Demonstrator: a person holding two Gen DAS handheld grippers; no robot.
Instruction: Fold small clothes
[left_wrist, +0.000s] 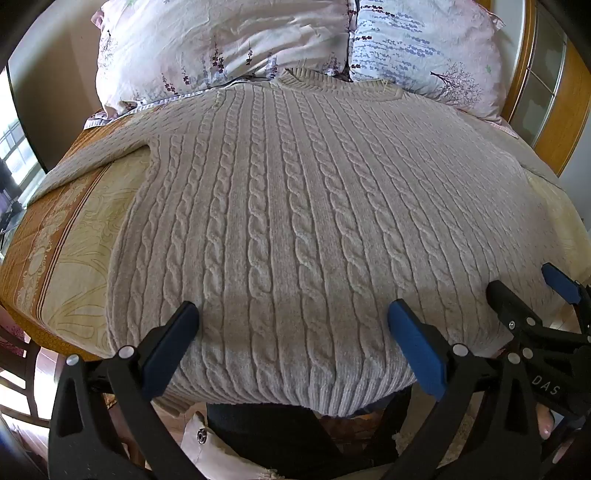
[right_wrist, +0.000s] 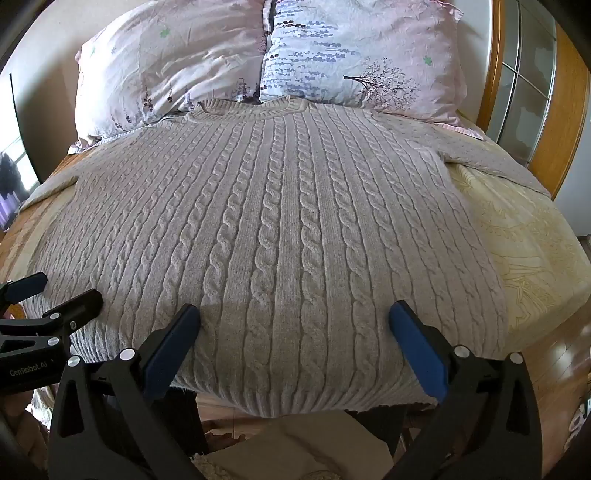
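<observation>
Both grippers hover with jaws spread wide and holding nothing, the left gripper (left_wrist: 291, 314) and right gripper (right_wrist: 293, 314) side by side above the hem of a cream cable-knit sweater (left_wrist: 295, 206). It lies flat on the bedspread (right_wrist: 524, 251) beyond the fingertips, collar touching two floral pillows (right_wrist: 354, 55) farthest away.

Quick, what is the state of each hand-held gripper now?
Left hand-held gripper: open, holding nothing, over the sweater.
Right hand-held gripper: open, holding nothing.
</observation>
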